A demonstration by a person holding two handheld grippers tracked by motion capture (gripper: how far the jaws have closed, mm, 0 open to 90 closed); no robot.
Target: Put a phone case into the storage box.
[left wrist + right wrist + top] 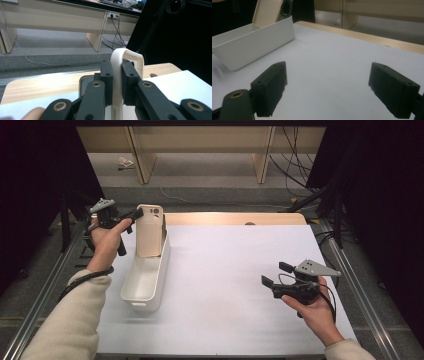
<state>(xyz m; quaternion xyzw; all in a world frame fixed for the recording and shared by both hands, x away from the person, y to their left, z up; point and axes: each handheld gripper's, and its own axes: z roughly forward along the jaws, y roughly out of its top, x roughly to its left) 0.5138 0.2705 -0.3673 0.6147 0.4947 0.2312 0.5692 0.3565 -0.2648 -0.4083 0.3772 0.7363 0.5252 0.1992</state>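
Gripping phone case upright over white bin, left hand-held gripper.

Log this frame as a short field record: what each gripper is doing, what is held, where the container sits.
left gripper: shut on the edge of the phone case, jaws clamped either side of its rim
phone case: beige, upright, lower end inside the bin's far end
bin: white, long, on the left part of the table, tilted
right gripper: open, holding nothing, apart from the bin
table: white sheet over a wooden top
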